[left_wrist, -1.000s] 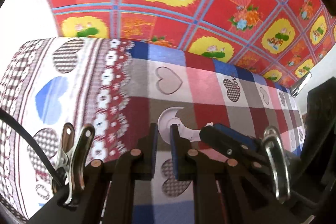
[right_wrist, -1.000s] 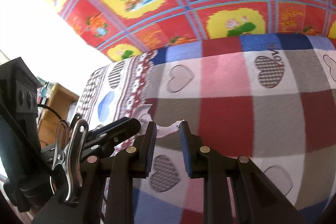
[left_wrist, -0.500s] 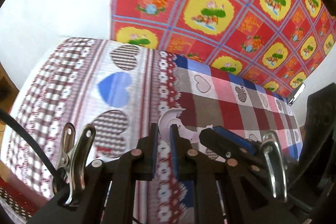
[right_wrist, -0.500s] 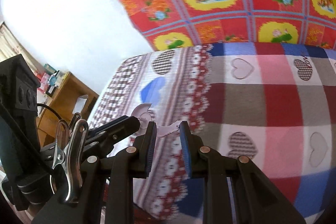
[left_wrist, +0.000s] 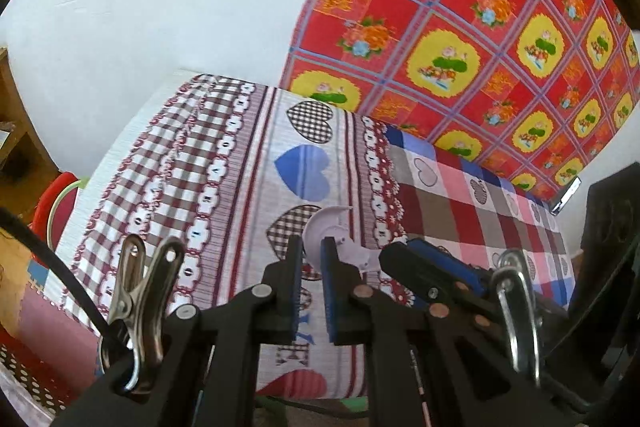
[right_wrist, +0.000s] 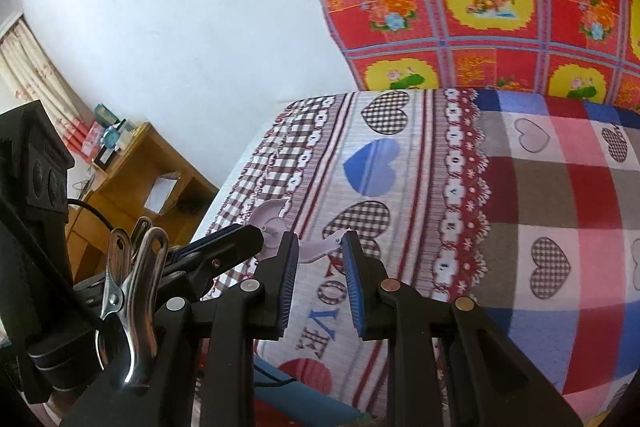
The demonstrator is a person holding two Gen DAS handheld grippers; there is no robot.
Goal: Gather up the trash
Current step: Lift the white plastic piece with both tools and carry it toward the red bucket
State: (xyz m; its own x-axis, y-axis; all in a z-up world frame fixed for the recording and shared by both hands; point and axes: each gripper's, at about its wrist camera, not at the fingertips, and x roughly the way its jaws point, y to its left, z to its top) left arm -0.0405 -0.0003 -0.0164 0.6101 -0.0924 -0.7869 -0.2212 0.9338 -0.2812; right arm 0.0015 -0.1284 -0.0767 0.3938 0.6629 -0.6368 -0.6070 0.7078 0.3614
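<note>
- The trash was a thin, pale lilac-white scrap of plastic (left_wrist: 326, 227), a curved half-disc on one end with a flat, jagged tail (right_wrist: 320, 247) on the other. Looked like a snapped lid or something.
- I had it up in the air above the bed, strung between both claws.
- My left claw (left_wrist: 311, 259) was pressed together, pinching the round end.
- My right claw (right_wrist: 320, 253) was only part way closed, its blue pads nipping the tail end.
- Below was the bedspread (left_wrist: 224, 187): hearts, checks, lacy stripes.
- A red and yellow flowery cloth (right_wrist: 500, 7) hung on the white wall (right_wrist: 180, 27) behind.
- A wooden shelf unit (right_wrist: 132, 179) stood off at the left with some clutter on it.
- From each camera, the other claw's black fingers blocked part of the scrap.
</note>
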